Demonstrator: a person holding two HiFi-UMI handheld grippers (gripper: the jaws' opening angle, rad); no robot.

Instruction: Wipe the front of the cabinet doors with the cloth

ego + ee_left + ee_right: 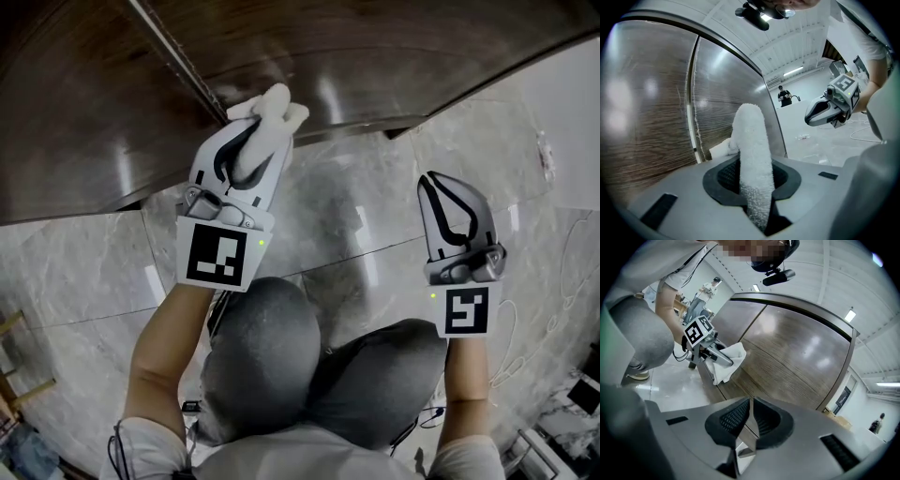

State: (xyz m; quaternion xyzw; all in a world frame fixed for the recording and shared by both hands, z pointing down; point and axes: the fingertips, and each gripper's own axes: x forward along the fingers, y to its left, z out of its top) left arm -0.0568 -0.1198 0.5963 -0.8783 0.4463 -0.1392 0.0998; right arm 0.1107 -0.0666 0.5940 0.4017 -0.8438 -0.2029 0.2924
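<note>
A white cloth [270, 114] sticks out of my left gripper [253, 148], which is shut on it. The cloth's tip presses against the lower part of the dark wood cabinet doors [103, 122], just right of the seam [178, 56] between two doors. In the left gripper view the cloth [752, 154] rises from between the jaws beside the door [647, 117]. My right gripper [437, 183] is shut and holds nothing. It hovers over the floor, to the right of the left one and clear of the cabinet. The right gripper view shows its jaws closed [751, 402], and beyond them the cloth [730, 358] on the door [801, 357].
The glossy grey marble floor [375, 216] runs up to the cabinet's base. My knees in grey trousers [272, 347] are below the grippers. Thin cables [553, 309] lie on the floor at right and a wooden frame [14, 375] at lower left. A person [783, 96] stands far off.
</note>
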